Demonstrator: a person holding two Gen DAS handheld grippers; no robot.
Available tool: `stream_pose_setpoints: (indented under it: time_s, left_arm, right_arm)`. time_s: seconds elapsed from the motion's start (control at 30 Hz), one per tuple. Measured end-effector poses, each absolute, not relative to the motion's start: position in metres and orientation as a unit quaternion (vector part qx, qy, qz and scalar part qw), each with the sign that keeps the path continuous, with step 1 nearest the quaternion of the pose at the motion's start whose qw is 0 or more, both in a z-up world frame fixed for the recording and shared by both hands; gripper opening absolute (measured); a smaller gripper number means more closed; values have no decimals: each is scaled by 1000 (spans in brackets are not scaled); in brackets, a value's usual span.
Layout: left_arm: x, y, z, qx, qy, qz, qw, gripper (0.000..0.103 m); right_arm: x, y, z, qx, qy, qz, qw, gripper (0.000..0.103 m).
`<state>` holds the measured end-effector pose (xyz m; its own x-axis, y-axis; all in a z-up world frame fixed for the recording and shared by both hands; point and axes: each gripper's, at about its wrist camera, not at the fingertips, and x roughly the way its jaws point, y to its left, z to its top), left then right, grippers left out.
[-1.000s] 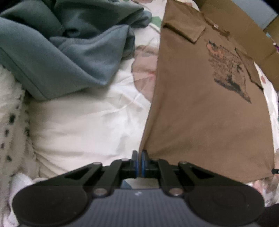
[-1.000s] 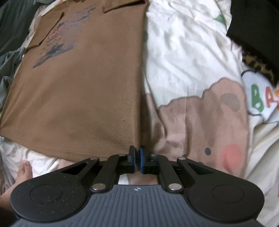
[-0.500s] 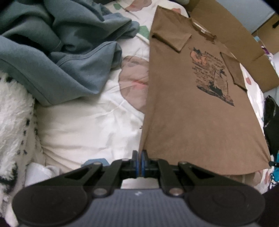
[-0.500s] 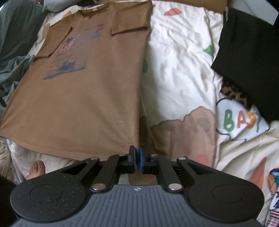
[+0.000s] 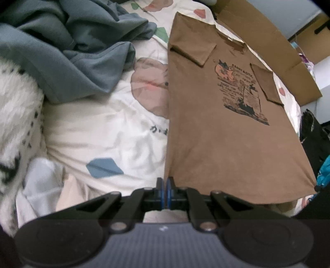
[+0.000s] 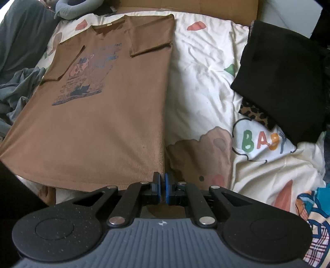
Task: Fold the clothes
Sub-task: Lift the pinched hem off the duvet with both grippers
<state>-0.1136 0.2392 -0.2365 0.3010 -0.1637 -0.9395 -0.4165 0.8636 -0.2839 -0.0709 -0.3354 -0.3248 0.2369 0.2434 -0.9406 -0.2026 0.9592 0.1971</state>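
hem: the shirt [image 5: 222,132] has its near edge lifted clear of the bedsheet [image 5: 115,132]; a second ago it lay lower, close to the bed
left gripper [image 5: 164,190]: has risen with its hem corner; more sheet now shows under it, with a blue patch [image 5: 104,170] and dark lettering uncovered
right gripper [image 6: 162,190]: has risen too; the whole shirt up to the collar has come into its view, with the black garment [image 6: 284,82] and the cardboard [image 6: 185,6] beyond
foot [image 6: 47,193]: now smaller, under the raised hem
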Motion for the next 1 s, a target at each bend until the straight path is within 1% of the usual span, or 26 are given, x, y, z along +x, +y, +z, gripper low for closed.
stream_pose_setpoints:
  time_s: [0.27, 0.47, 0.77, 1.0]
  left_arm:
    - [-140, 229, -229, -260, 586, 80, 764, 3]
    - [-157, 226, -234, -278, 587, 83, 756, 3]
    - [-142, 228, -214, -288, 565, 83, 769, 3]
    - [-125, 235, -193, -299, 533, 90, 787, 3]
  right_arm:
    - [-96, -347, -312, 24, 604, 140, 785, 2]
    - [-108, -347, -309, 18, 613, 142, 777, 2]
    - [-94, -350, -298, 30, 603, 140, 785, 2]
    - [-70, -348, -271, 32, 574, 152, 804, 2]
